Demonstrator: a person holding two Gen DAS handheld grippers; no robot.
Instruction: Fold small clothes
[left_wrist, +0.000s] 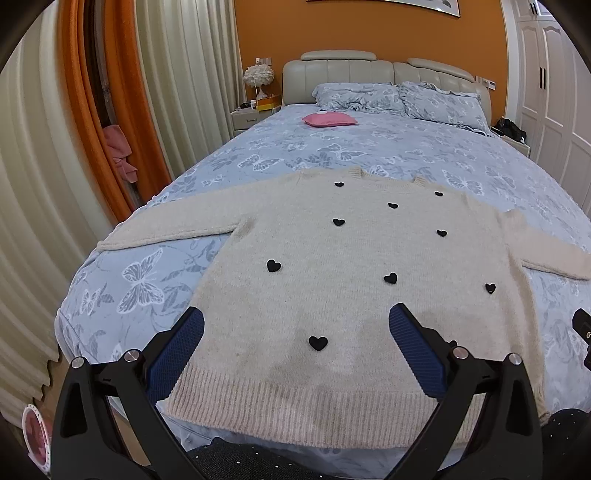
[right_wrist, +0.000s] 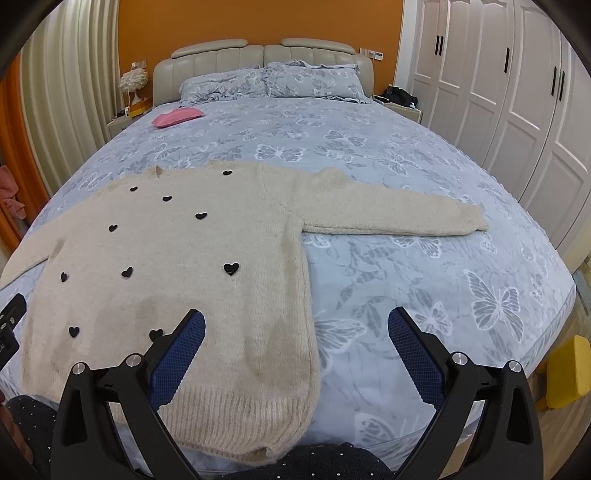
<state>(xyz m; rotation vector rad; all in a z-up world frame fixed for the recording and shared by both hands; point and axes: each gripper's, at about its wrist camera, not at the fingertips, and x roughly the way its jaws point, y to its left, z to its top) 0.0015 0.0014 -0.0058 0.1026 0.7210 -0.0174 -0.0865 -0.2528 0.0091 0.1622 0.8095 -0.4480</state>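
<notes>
Fingers on the left gripper (left_wrist: 295, 328) and right gripper (right_wrist: 295, 328) were spread wide, holding nothing, above the hem at six o'clock of the cream sweater (left_wrist: 332, 277) lying flat on the bed (right_wrist: 406, 155). Pinching too shallowly could catch one knit layer, skewing the fold.

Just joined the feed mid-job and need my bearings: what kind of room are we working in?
A home bedroom, by the look of it: the cream sweater lies spread on a large bed with a padded headboard and pillows, and white wardrobe doors line the right wall.
</notes>
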